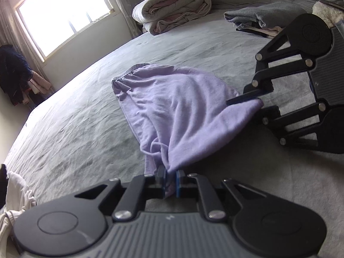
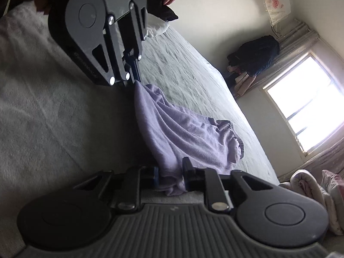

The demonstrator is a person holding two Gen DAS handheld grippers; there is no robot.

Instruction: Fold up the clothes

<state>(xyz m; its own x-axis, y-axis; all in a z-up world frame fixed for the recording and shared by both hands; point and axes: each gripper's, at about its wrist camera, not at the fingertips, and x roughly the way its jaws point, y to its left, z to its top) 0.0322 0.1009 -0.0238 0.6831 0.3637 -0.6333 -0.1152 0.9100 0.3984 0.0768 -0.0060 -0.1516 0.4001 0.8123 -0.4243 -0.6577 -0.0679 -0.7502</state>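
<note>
on a grey bed (image 1: 75, 111), the left gripper (image 1: 169, 181) and right gripper (image 2: 171, 177) each have jaws clamped on a corner of the lilac garment (image 1: 172, 107). held apart, they keep one edge lifted and taut, likely to fold it over toward the waistband (image 2: 232, 133), which lies on the bed.

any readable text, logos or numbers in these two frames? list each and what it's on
Embossed word along the left gripper body's edge, right wrist view: too blurred to read.
Small pale mark on each gripper's ribbed housing, including the right gripper: a logo, not legible.
Nothing else: no labels, numbers or signs.
</note>
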